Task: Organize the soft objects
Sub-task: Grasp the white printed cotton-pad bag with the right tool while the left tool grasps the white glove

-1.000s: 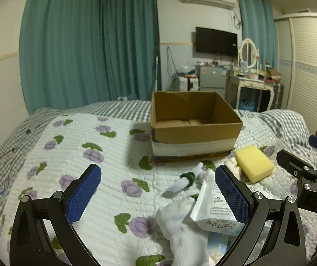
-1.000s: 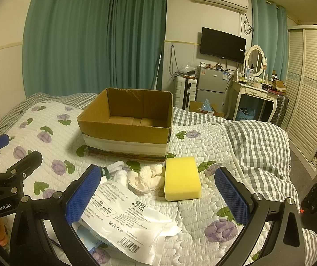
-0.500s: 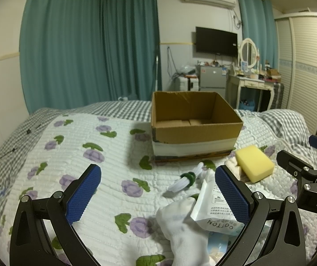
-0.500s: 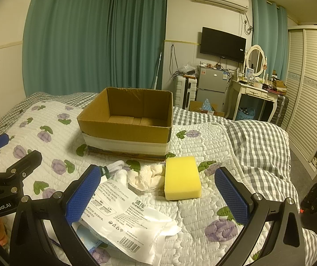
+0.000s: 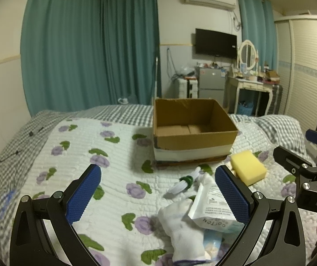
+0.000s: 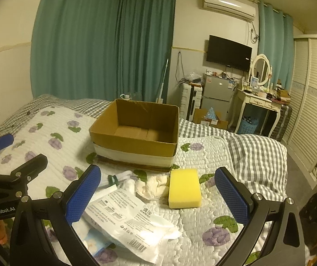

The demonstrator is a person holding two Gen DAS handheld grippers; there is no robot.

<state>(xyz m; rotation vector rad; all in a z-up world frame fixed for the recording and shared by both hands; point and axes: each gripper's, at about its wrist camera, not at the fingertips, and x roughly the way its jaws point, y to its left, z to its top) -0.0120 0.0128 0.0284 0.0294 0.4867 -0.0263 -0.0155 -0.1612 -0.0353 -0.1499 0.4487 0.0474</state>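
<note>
Yellow sponge [image 6: 184,188] between the wide-apart fingers of the right gripper [image 6: 158,196] (cardboard box [image 6: 136,136] beyond)

The white sock [image 5: 185,228] partly hides a blue-printed packet [image 5: 211,242], its print unreadable.

- Yellow sponge [image 6: 185,188] lies flat on the quilt, near the open, empty cardboard box [image 6: 136,141].
- Crumpled cream cloth [image 6: 153,186] touches its left side.
- White sock [image 5: 184,228] lies beside the cotton-pad packet [image 6: 127,221].
</note>
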